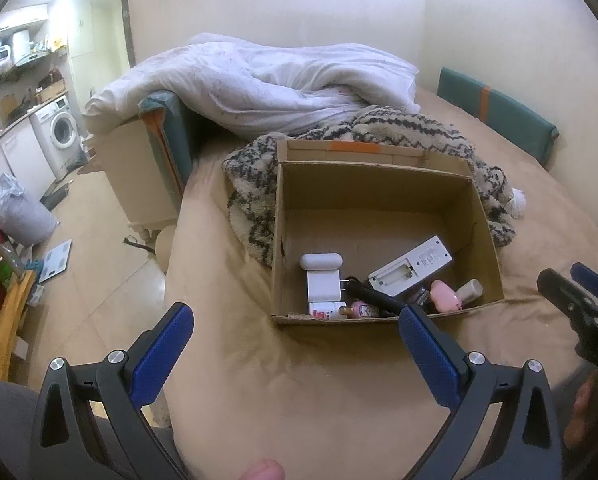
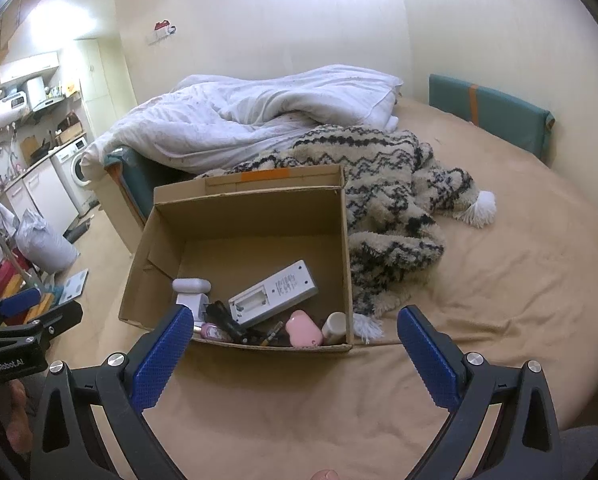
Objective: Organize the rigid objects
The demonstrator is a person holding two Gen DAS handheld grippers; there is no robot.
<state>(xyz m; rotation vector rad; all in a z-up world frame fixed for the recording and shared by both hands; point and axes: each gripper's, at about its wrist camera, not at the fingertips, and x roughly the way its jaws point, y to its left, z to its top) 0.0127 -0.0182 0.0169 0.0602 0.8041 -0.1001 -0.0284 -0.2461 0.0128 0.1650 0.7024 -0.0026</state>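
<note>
Both tongs, left (image 1: 295, 320) and right (image 2: 295, 322), gape wide before the box's (image 2: 235, 208) near edge.

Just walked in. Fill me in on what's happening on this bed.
A person holds a gripper in each hand over a bed, tidying small hard items into an open cardboard box. Both the left gripper and the right gripper are open and empty, hovering just short of the box. Already inside, bunched at the near wall, are a white remote lying back-up with its battery bay uncovered, a white plug adapter, a pink case and a small bottle. A patterned blanket lies beside the box.
</note>
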